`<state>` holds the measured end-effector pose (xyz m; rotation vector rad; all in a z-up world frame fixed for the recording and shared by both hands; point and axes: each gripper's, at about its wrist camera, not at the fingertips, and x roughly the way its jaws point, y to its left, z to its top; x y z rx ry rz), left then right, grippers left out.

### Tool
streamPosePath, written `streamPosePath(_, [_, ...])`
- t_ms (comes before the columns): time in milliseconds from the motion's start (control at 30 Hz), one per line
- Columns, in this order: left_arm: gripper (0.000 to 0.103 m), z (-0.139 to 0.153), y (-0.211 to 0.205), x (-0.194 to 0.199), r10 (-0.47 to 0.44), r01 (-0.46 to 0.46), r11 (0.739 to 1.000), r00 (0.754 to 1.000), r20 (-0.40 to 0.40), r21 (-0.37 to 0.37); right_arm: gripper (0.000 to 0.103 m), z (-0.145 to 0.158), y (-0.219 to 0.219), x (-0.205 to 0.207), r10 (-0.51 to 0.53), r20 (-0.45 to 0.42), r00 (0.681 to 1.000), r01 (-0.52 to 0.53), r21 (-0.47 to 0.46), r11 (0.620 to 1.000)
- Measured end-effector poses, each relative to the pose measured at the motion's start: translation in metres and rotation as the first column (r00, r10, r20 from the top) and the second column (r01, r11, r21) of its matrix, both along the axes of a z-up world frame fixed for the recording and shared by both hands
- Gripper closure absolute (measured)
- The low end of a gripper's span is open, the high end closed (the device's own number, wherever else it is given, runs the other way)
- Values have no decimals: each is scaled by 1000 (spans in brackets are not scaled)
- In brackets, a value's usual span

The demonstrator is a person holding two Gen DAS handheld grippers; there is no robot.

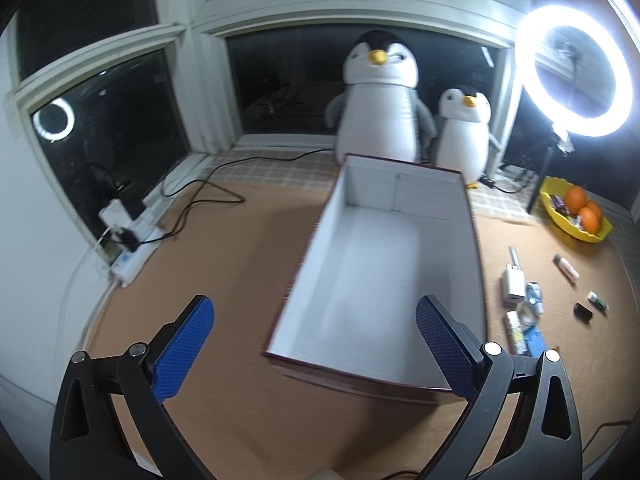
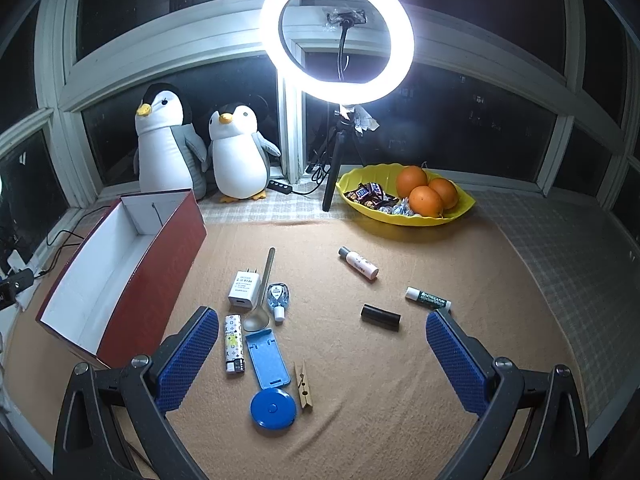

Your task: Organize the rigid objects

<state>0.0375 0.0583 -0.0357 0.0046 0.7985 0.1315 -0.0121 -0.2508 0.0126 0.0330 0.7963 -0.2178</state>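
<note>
Worktop (image 2: 360,380): we are working over a tan mat; a pale checked cloth is running along its far edge and right side.
Room: dark windows in white frames are curving behind the worktop; a lit ring light (image 2: 338,34) is standing on a tripod at the back.
Left claw (image 1: 314,344): we are holding it wide open and empty, its blue pads flanking the near end of the box.
Right claw (image 2: 322,350): we are holding it wide open and empty above the scattered items.
Box (image 2: 120,276): red outside, white inside, it is lying open on the left of the worktop with nothing showing inside.
Items: a white charger (image 2: 244,288), spoon (image 2: 262,292), small clear bottle (image 2: 279,298), patterned lighter (image 2: 233,342), blue phone stand (image 2: 266,358), blue round tape measure (image 2: 273,409) and clothespin (image 2: 303,384) are clustering just right of the box; a white tube (image 2: 359,263), black cylinder (image 2: 380,317) and lip balm (image 2: 428,300) are lying farther right.
Surroundings: two plush penguins (image 2: 200,152) are sitting behind the box; a yellow bowl (image 2: 404,216) is holding oranges and sweets; a power strip (image 1: 134,250) with cables is lying on the far left.
</note>
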Motion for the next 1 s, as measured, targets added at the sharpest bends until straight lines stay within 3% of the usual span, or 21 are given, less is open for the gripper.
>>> streamPosePath(67, [10,-2,7,1,16,-16,1000,1000,-6,1,0,0,0,0,0,0,1000,0,-3,1000])
streamPosePath(333, [12,-16,29,10,73,-73,997,997,-37,0,0,-5,0,0,19,-8,1000,-19,-4,1000])
streamPosePath(533, [24,-31,33,22,81,-81,997,994,-78,4,1,-14,-10,2,25,-33,999,-24,16,1000])
streamPosePath(733, [36,-52,37,35,69,-69,998,988,-135,5,8,-27,-22,-4,-4,-68,998,8,51,999])
streamPosePath(1000, [38,-71,42,42,58,-59,998,982,-178,1,21,-59,-19,-13,13,-188,982,9,118,993])
